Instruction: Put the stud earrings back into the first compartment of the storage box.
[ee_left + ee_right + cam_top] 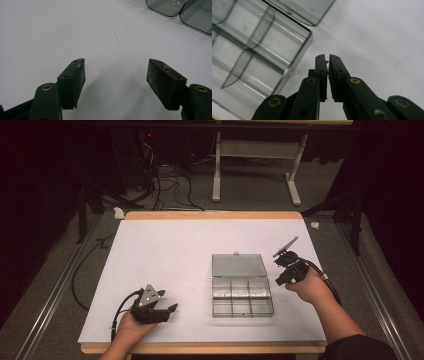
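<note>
A clear plastic compartment box (242, 299) lies open on the white table top (165, 255), its lid (238, 265) folded back flat. Its several compartments look empty. My right gripper (279, 279) hovers just right of the box, held in a hand, and its jaws are shut. In the right gripper view the shut tips (328, 60) hang over bare table beside the box corner (294, 47). A tiny dark speck sits at the tips, too small to identify. My left gripper (171, 309) rests near the front left, open and holding nothing (116, 72), with the box (195, 15) far off.
A thin curved strand (116, 33) lies on the white surface ahead of the left gripper. The table's wooden front edge (200, 348) runs close to both forearms. Cables (170, 185) and a white stand (217, 170) occupy the floor behind the table.
</note>
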Action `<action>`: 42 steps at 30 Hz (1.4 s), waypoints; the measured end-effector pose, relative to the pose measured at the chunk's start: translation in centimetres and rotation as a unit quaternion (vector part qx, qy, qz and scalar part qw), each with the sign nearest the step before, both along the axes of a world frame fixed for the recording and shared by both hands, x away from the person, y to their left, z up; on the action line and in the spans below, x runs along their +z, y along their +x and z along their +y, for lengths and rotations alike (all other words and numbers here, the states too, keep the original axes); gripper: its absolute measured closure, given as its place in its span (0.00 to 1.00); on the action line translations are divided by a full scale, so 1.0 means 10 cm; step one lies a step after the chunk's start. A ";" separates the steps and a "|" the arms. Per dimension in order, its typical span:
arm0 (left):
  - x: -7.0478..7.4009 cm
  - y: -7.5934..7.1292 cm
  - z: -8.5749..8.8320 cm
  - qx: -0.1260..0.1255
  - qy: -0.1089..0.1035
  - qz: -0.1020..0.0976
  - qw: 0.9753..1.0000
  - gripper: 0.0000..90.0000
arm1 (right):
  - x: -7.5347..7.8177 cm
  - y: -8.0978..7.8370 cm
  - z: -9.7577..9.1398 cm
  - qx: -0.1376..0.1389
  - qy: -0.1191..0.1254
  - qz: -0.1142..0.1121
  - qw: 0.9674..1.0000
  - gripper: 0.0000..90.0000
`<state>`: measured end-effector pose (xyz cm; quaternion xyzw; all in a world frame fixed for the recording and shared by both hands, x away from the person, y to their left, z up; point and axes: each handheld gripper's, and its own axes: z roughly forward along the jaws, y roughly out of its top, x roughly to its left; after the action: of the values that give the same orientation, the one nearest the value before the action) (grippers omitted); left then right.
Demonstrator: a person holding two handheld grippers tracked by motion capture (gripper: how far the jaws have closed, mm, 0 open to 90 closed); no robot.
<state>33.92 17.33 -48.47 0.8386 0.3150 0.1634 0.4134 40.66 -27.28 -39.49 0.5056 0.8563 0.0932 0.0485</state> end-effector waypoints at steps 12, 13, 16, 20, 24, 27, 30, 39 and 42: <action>0.00 0.00 0.00 0.000 0.000 0.000 1.000 0.35 | 0.10 -0.05 0.32 0.038 0.008 -0.005 0.999 0.96; 0.00 0.00 0.00 0.000 0.000 0.000 1.000 0.35 | 0.10 -0.06 0.36 0.038 0.008 -0.002 0.999 0.96; 0.00 0.00 0.00 0.000 0.001 -0.001 1.000 0.35 | 0.08 -0.06 0.45 0.057 0.008 -0.003 0.998 0.96; 0.00 0.00 0.00 0.000 0.000 0.000 1.000 0.35 | 0.06 -0.06 0.58 0.068 0.010 0.000 0.998 0.96; 0.00 0.00 0.00 0.000 0.000 0.000 1.000 0.35 | 0.01 -0.05 0.69 0.079 0.010 0.005 0.997 0.96; 0.00 0.00 0.00 0.000 0.000 -0.001 1.000 0.35 | -0.02 -0.04 0.78 0.087 0.011 0.009 0.996 0.96; 0.00 0.00 0.00 0.000 0.000 0.000 1.000 0.35 | -0.04 -0.04 0.86 0.093 0.010 0.013 0.996 0.96; 0.00 0.00 0.00 -0.001 0.001 0.001 1.000 0.35 | -0.07 -0.03 1.10 0.115 0.011 0.018 0.993 0.96; 0.00 0.00 0.00 -0.001 0.002 0.001 1.000 0.35 | -0.08 -0.02 1.17 0.129 0.012 0.017 0.991 0.96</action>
<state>33.95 17.32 -48.47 0.8398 0.3140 0.1631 0.4118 40.45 -15.56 -40.33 0.3933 0.9138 0.0998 0.0154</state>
